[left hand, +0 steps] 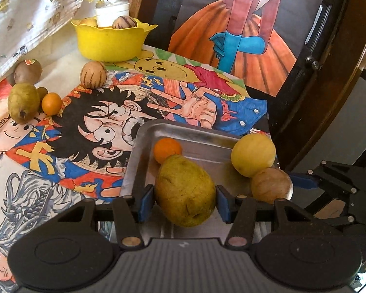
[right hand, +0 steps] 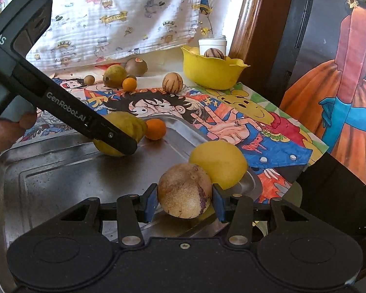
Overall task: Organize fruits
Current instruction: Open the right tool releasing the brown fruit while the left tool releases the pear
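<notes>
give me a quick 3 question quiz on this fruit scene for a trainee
1. True or false: the left gripper is shut on the pear.
2. Which fruit sits between the right gripper's pads? A) small orange B) round brown fruit C) kiwi
3. Fill in: the striped fruit on the table lies just in front of the yellow ____.

Key
1. True; its pads press both sides of the pear over the tray.
2. B, the round brown fruit; the small orange lies free in the tray, and the kiwi sits at the back of the table.
3. bowl
</notes>
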